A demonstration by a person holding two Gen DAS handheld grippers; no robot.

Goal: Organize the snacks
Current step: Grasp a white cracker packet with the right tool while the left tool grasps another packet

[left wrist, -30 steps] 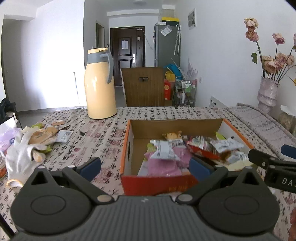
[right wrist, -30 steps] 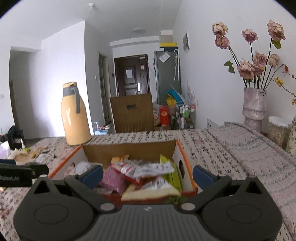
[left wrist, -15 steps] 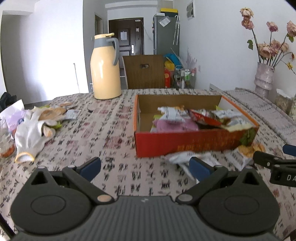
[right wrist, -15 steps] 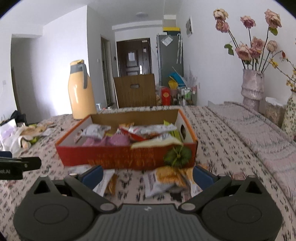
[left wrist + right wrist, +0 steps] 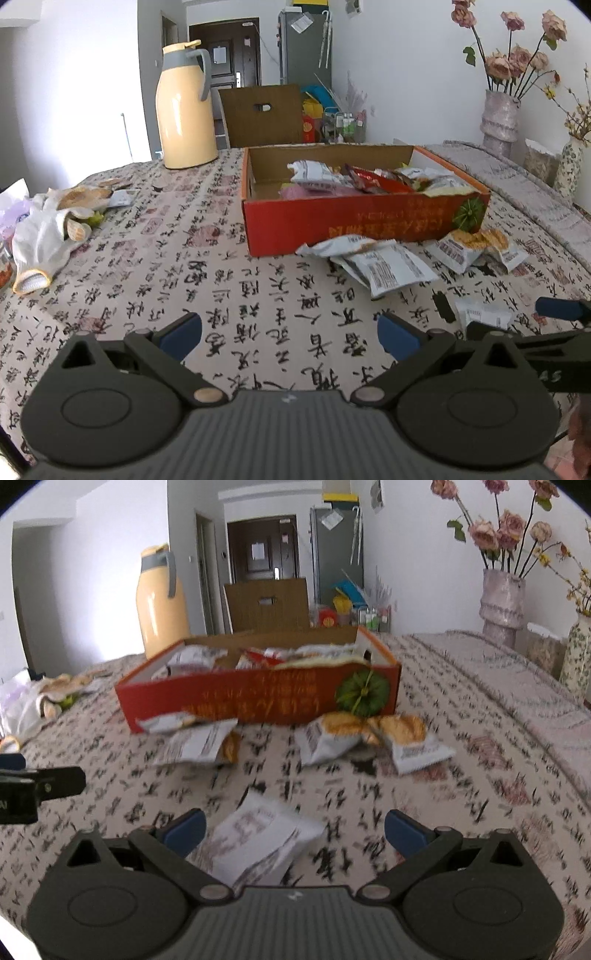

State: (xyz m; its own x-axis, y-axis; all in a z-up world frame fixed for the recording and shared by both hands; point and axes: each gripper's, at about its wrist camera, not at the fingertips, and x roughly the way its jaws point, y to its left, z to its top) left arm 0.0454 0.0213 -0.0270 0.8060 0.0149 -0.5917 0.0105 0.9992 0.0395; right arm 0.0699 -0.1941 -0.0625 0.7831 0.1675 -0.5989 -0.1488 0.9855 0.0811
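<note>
The white snack packet (image 5: 258, 843) lies flat between the wide-open, empty right gripper (image 5: 294, 829) jaws; the left gripper (image 5: 290, 334), also open and empty, sits farther away.

A matt woven tablecloth (image 5: 229, 280) printed with black calligraphy covers the table, and on it sits a cardboard box (image 5: 362, 221), raw brown inside and printed red with a slight sheen outside. Crinkled, glossy plastic snack packets (image 5: 388, 264) lie in front of it, beside a smooth, shiny cream thermos jug (image 5: 184, 107) with a grey plastic handle. White knitted cloth gloves (image 5: 40, 236) rest at the left edge, and both grippers show matt black ribbed plastic with blue rubbery fingertips (image 5: 184, 829).
</note>
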